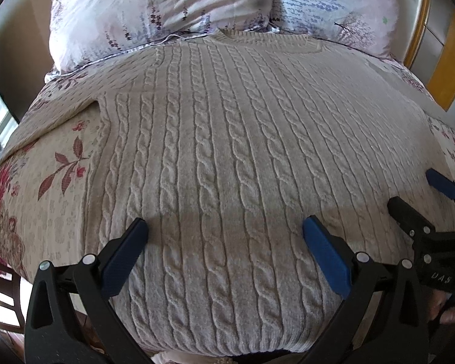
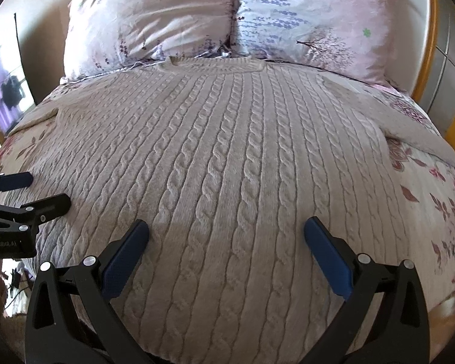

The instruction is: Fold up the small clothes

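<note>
I am holding my left tongs (image 1: 224, 230) and right tongs (image 2: 226, 230) wide open, gripping nothing, over the cable-knit sweater (image 1: 227, 151) lying flat on the bed (image 1: 30, 182).

My left gripper (image 1: 224, 230) has black plastic arms with triangular cut-outs, silver round pivot screws and blue textured pads (image 1: 324, 256) inside its fingers. My right gripper (image 2: 226, 230) is built the same. White lettering marks both black bodies.

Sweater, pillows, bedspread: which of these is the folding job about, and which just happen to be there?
Part of the job:
sweater
left gripper
right gripper

Just there:
pillows
bedspread
headboard
</note>
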A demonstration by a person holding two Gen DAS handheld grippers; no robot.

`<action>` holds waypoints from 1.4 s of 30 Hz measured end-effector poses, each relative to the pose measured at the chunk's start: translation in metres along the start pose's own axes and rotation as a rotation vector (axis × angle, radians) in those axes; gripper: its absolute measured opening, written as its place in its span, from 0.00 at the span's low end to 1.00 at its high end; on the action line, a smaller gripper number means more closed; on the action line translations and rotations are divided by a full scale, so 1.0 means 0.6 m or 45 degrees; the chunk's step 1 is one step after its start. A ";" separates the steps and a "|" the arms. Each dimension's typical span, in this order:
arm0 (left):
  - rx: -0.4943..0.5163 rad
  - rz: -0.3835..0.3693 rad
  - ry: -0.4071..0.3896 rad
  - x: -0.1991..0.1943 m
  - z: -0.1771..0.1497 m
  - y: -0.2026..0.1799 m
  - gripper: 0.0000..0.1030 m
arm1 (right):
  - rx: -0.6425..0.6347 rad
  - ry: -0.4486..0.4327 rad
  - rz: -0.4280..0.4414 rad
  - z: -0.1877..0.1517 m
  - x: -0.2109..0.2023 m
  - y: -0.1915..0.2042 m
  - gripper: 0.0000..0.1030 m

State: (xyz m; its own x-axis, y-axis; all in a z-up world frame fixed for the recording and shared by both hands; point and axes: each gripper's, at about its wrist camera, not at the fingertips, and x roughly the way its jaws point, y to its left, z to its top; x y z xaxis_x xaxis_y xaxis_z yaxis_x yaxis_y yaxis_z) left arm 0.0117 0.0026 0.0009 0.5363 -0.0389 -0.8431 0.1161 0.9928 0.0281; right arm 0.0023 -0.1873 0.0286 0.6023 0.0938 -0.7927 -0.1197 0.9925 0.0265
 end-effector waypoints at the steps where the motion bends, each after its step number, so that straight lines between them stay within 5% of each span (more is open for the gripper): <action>1: 0.016 -0.007 0.007 0.001 0.003 0.000 0.98 | 0.008 0.012 0.017 0.006 0.002 -0.004 0.99; 6: 0.060 -0.038 0.013 0.008 0.028 0.013 0.98 | 0.196 -0.013 0.099 0.050 0.000 -0.077 0.99; 11: 0.047 -0.053 -0.072 0.003 0.063 0.041 0.98 | 0.501 -0.117 -0.060 0.107 -0.018 -0.245 0.99; 17: 0.041 -0.103 -0.199 -0.014 0.113 0.071 0.98 | 1.115 -0.050 -0.116 0.104 0.003 -0.469 0.66; 23: -0.080 -0.287 -0.156 0.010 0.158 0.103 0.98 | 1.452 -0.017 -0.147 0.058 0.028 -0.566 0.59; 33: -0.127 -0.353 -0.178 0.049 0.199 0.118 0.98 | 1.540 -0.124 -0.157 0.049 0.039 -0.616 0.28; 37: -0.161 -0.391 -0.151 0.070 0.214 0.123 0.98 | 1.456 -0.126 -0.225 0.052 0.043 -0.614 0.11; 42: -0.207 -0.524 -0.171 0.080 0.227 0.133 0.98 | 1.287 -0.236 -0.262 0.094 0.019 -0.587 0.10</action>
State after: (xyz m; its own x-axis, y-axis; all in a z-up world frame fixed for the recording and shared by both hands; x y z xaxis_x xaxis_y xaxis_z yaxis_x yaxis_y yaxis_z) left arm 0.1608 0.0644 0.0360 0.5776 -0.4374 -0.6892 0.2156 0.8961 -0.3880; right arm 0.0957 -0.5313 0.0445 0.6578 -0.1587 -0.7363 0.6628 0.5864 0.4657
